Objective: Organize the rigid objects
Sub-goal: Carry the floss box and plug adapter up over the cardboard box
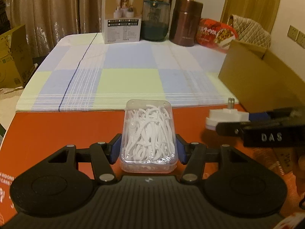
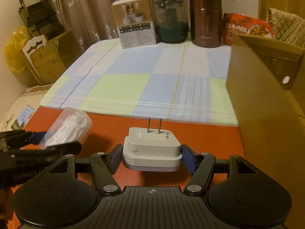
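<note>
In the right wrist view alone, plug prongs (image 2: 154, 128) show both blades.

Our left claw (image 1: 148, 148) is matte black plastic with two blue rubber pads (image 1: 115, 147) at its fingertips. Behind the pads, angled black link bars carry round silver pivot screws (image 1: 106, 177). Either side of those bars sit two broad rounded black housings, each with a shallow circular recess. Between them lies a ribbed dark grey plate bearing a small white crosshair mark. Our right claw (image 2: 152, 157) has the same build and colours. Seen from the left wrist camera, its black side carries raised pale letters reading "DAS".
</note>
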{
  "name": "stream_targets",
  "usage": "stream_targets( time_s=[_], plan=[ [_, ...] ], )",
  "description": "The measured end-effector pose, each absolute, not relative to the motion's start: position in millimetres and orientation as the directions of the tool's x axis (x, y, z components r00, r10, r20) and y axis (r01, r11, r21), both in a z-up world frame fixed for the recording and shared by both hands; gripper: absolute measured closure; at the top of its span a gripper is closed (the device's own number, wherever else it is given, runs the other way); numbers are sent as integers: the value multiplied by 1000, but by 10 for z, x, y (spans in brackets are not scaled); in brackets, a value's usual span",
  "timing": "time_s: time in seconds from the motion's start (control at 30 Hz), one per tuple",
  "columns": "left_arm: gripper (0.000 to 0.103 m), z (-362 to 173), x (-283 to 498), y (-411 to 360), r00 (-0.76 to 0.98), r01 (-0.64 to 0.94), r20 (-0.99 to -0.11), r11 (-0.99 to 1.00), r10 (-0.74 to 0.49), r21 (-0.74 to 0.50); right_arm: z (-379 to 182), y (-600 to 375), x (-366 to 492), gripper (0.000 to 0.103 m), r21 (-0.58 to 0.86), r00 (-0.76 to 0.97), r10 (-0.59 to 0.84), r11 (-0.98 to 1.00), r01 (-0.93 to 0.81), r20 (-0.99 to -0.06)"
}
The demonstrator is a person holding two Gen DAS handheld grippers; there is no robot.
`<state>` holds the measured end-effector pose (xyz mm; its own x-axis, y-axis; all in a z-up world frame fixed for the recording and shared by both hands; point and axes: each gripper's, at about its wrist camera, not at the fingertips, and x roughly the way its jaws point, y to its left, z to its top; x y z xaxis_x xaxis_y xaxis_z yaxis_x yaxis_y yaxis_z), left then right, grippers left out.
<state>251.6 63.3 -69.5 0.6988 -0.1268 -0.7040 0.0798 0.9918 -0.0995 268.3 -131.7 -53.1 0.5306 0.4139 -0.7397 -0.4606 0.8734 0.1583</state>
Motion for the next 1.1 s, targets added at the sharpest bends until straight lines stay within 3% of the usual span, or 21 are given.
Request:
stream_targets(
  time_s=[0.47, 1.1],
  plan=[
    [51, -474, 1840, 196, 726, 104, -666, 984, -172, -142, -60, -2012, 1897, 41, 123, 651, 408, 891, -437, -641],
    [51, -218, 1282, -169, 735, 134, -643, 976, -214, -171, 172, -2396, 1298, 41, 127, 707, 445, 881, -455, -550]
  ],
)
